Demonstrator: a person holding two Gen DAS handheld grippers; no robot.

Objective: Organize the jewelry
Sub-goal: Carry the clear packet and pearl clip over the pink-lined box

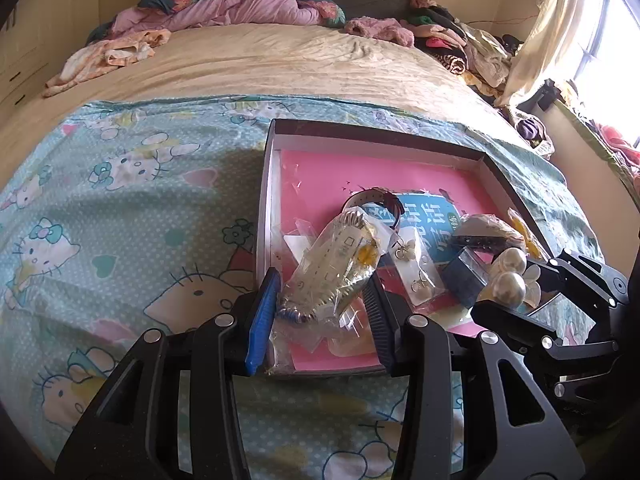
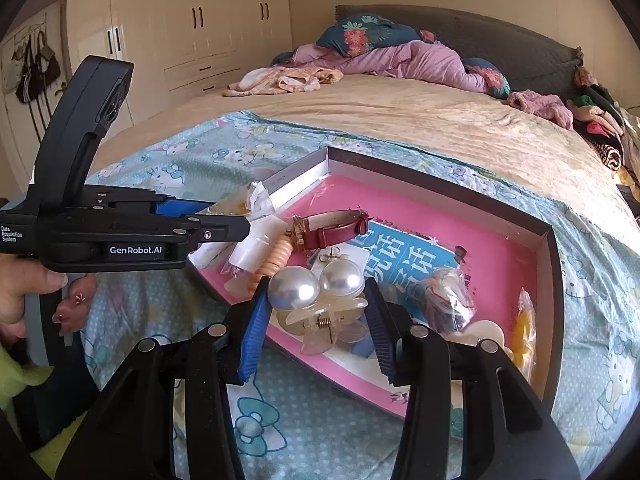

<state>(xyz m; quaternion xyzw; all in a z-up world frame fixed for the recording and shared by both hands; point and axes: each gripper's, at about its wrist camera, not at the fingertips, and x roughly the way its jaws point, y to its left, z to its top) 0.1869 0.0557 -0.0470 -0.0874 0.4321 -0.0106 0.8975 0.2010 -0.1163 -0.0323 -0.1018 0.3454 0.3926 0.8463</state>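
Note:
A shallow box with a pink lining point(image 1: 332, 168) point(image 2: 496, 256) lies on the bed and holds the jewelry. My left gripper point(image 1: 322, 300) is shut on a clear plastic bag with a beaded piece inside point(image 1: 336, 264), over the box's near-left corner. My right gripper point(image 2: 316, 312) is shut on a pearl hair claw point(image 2: 316, 292), which also shows in the left wrist view point(image 1: 508, 276). A red-strap watch point(image 2: 332, 228), a coiled peach hair tie point(image 2: 276, 260), earrings on a card point(image 1: 412, 256) and several small bags lie in the box.
The box rests on a Hello Kitty sheet point(image 1: 120, 208) over a beige bedcover point(image 2: 440, 120). Pink bedding and pillows point(image 2: 400, 56) lie at the headboard, clothes point(image 1: 460, 44) pile at the right. Wardrobes point(image 2: 192, 24) stand left, a window point(image 1: 612, 60) right.

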